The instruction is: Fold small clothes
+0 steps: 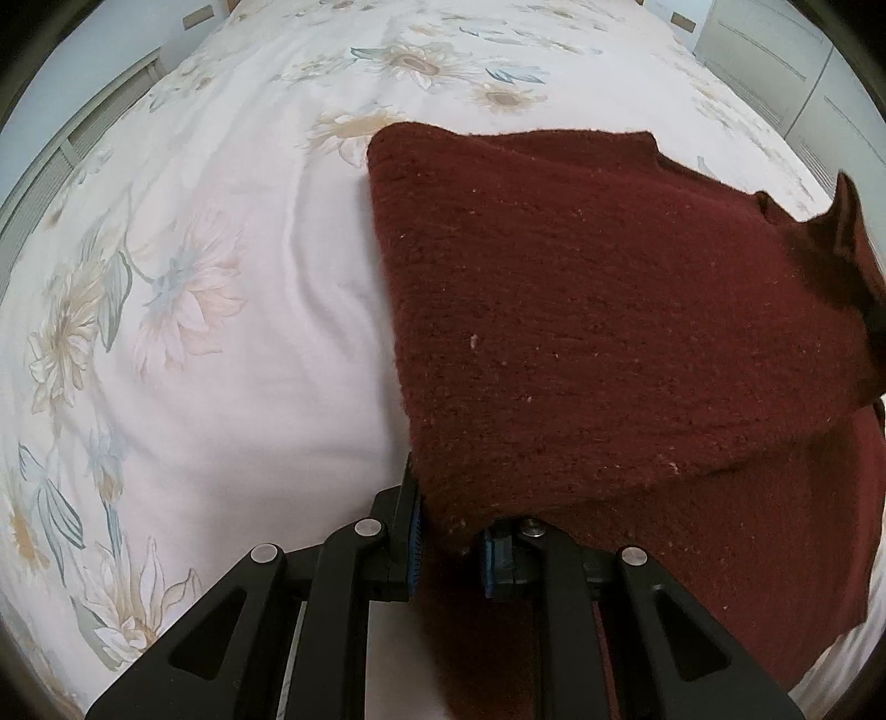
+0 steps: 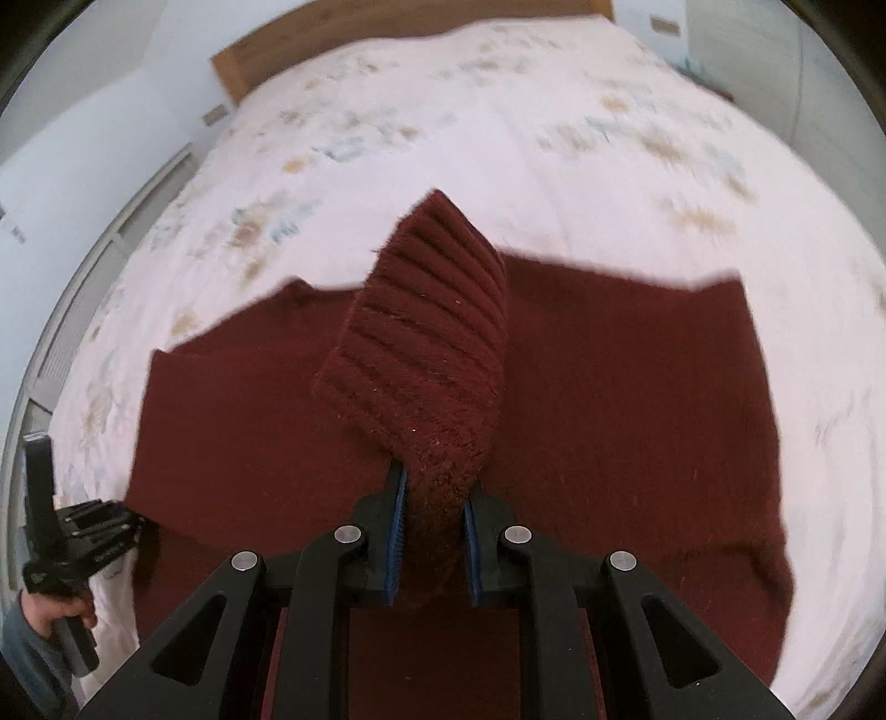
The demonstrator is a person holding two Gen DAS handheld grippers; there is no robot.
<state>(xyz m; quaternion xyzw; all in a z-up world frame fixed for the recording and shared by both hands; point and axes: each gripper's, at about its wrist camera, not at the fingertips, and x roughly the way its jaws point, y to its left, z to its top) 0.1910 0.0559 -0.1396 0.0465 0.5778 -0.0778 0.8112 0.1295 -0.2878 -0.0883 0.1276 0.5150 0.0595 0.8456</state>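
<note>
A dark red knitted sweater (image 1: pixel 609 310) (image 2: pixel 609 415) lies spread on the floral bedspread (image 1: pixel 221 277) (image 2: pixel 498 166). My left gripper (image 1: pixel 451 531) is shut on the sweater's near edge, and a fold of the knit drapes over its blue-padded fingers (image 1: pixel 412 526). My right gripper (image 2: pixel 432 531) is shut on the ribbed cuff end of the sweater (image 2: pixel 426 343), which stands lifted above the flat body. In the right wrist view the left gripper (image 2: pixel 119 526) shows at the lower left, at the sweater's left corner.
The bed has a wooden headboard (image 2: pixel 387 27) at the far end. A white slatted panel (image 1: pixel 72 149) runs along the left wall, and white cabinets (image 1: pixel 786 72) stand at the right. A hand and sleeve (image 2: pixel 33 637) hold the left gripper's handle.
</note>
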